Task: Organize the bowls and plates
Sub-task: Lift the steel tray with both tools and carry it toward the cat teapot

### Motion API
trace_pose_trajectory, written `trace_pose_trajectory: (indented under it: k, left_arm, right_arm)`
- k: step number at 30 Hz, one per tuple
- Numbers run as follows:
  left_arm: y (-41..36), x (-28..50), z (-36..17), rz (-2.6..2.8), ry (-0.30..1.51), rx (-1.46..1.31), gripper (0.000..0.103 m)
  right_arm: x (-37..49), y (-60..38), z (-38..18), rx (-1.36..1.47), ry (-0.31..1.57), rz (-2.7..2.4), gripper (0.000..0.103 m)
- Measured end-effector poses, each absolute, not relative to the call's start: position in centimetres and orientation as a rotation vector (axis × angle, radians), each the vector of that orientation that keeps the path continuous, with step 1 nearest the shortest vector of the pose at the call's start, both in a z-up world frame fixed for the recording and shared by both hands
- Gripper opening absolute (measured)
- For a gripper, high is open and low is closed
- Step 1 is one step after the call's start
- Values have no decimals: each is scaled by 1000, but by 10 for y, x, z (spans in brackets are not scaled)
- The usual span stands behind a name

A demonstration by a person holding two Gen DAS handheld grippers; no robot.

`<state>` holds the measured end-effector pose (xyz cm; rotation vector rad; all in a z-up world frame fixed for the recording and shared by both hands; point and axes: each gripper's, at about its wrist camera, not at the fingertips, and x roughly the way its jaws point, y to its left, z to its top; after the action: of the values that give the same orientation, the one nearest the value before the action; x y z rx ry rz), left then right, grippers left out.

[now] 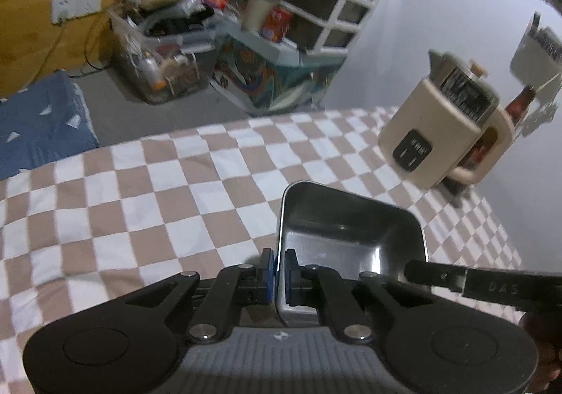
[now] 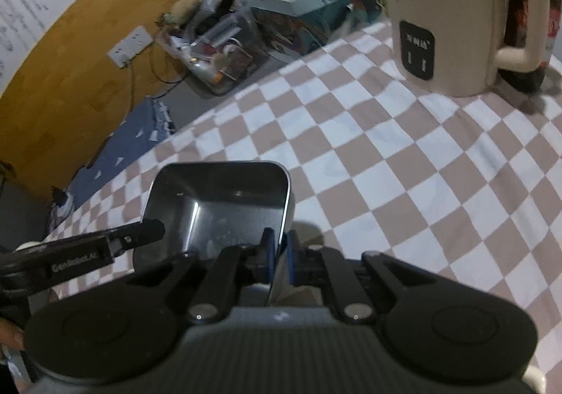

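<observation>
My left gripper (image 1: 278,265) pinches the left wall of the steel tray (image 1: 351,221) over the checked cloth (image 1: 140,204); my right gripper (image 2: 279,258) pinches its right wall. Far right stands a cream kettle (image 2: 453,18).

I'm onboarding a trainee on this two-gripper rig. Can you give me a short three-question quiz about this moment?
1. True or false: both grippers clamp the metal tray.
2. Which wall does the left gripper hold: A) tray's left wall, B) tray's right wall?
3. What cream appliance stands on the checkered cloth?

Key: 1 true, the right gripper holds the opposite wall; 2 A; 3 the kettle.
</observation>
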<state>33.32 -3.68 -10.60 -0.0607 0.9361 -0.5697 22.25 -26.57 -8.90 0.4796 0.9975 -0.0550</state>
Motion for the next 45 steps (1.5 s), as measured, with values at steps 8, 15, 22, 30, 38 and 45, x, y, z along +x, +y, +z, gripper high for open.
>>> trace_pose_trajectory:
  k: [8, 15, 22, 30, 38, 45]
  left_arm:
    - [-9, 267, -73, -501, 877, -123, 6]
    - [15, 203, -59, -434, 847, -163, 7]
    - [42, 144, -63, -335, 840, -214, 7]
    - [74, 92, -81, -231, 878, -259, 7]
    - [115, 56, -107, -127, 937, -346, 6]
    - [137, 52, -121, -119, 970, -351, 7]
  right_arm:
    - [189, -254, -65, 461, 992, 46, 8]
    - [153, -240, -53, 421, 1003, 149, 8]
    - [125, -218, -47, 371, 1018, 235, 8]
    - [107, -189, -59, 300, 1085, 322, 8]
    - [98, -142, -75, 209, 1161, 393, 8]
    - [96, -116, -88, 195, 1216, 394, 8]
